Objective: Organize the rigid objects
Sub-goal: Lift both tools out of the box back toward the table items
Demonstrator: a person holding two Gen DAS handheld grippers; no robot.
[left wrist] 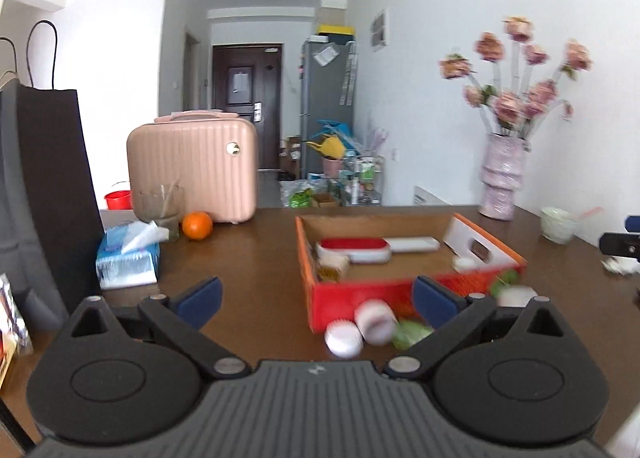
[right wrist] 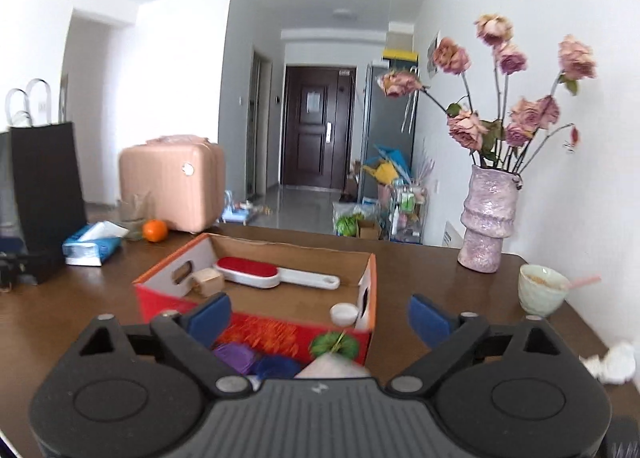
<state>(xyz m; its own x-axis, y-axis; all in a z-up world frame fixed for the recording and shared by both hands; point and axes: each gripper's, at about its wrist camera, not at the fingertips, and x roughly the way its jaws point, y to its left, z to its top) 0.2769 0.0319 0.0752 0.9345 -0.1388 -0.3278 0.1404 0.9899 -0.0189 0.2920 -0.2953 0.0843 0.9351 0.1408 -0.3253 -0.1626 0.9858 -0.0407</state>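
Both grippers fill the bottom of their views, and each one has its blue fingers spread wide with nothing between them. From the left gripper (left wrist: 316,298) I see, just beyond the fingertips, some small round things on the table: two white-pink caps or little jars (left wrist: 360,328) and something green (left wrist: 410,334), touching or almost touching the front wall of the orange box (left wrist: 360,298). They are blurred, so I cannot say exactly what they are. From the right gripper (right wrist: 320,318) the same front wall shows, with a green ball (right wrist: 334,344), a purple thing (right wrist: 236,354) and a blue thing (right wrist: 276,368) lying just before it.

Inside the box lie a red and white brush (right wrist: 276,272), a small wooden block (right wrist: 208,282) and a white round lid (right wrist: 343,314) in the near corner. So some rigid objects are already in the box, while the small ones in front are not yet.

Further out on the brown table (left wrist: 248,258) stand a tissue pack (left wrist: 128,254), an orange (left wrist: 197,224), a pink case (left wrist: 192,169), a vase with dried roses (right wrist: 486,217) and a cup (right wrist: 540,290).

I judge that one placing step is finished and the next pick has not begun. The next move calls for lowering one open gripper over one of the loose pieces; these are round and may roll away, so the fingers should close slowly
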